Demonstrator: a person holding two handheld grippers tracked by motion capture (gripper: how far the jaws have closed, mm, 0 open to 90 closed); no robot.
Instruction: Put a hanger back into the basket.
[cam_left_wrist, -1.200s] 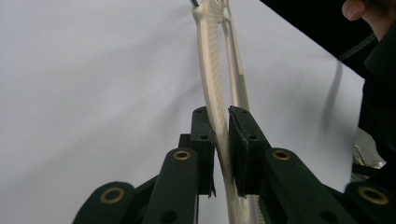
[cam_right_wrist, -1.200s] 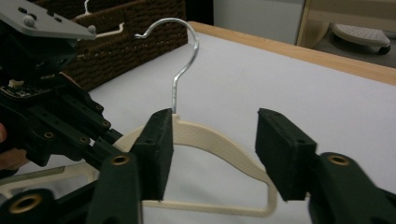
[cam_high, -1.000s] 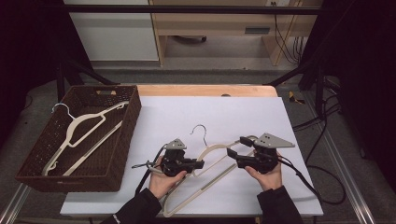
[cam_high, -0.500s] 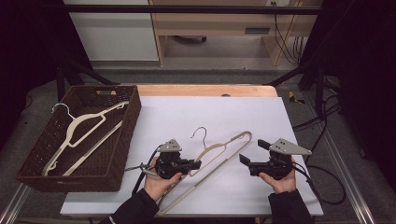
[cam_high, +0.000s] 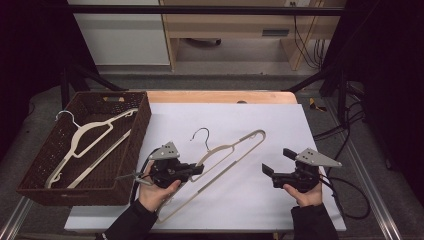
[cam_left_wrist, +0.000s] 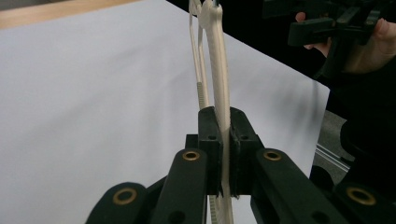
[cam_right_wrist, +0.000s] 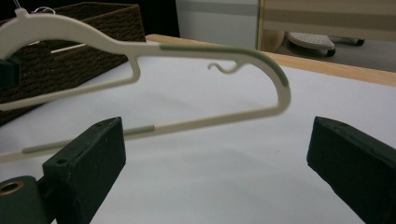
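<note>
A cream plastic hanger (cam_high: 235, 145) with a metal hook hangs tilted over the white sheet (cam_high: 280, 120). My left gripper (cam_high: 199, 169) is shut on its shoulder near the hook. In the left gripper view both pads (cam_left_wrist: 211, 135) press the cream arm (cam_left_wrist: 219, 56) from either side. My right gripper (cam_high: 276, 161) stands to the right of the hanger. Its jaws have just been opening and hold nothing. In the right gripper view the hanger's looped end (cam_right_wrist: 196, 49) floats beyond the wide-open right gripper (cam_right_wrist: 217, 140).
A dark woven basket (cam_high: 142, 120) sits at the table's left with another cream hanger (cam_high: 92, 132) lying in it. The table's wooden far edge (cam_high: 220, 96) runs behind the sheet. Cables trail off the right side.
The right gripper has let go of the hanger's far end, opened its jaws and drawn back to the right. The left gripper has lifted the hanger a little.
</note>
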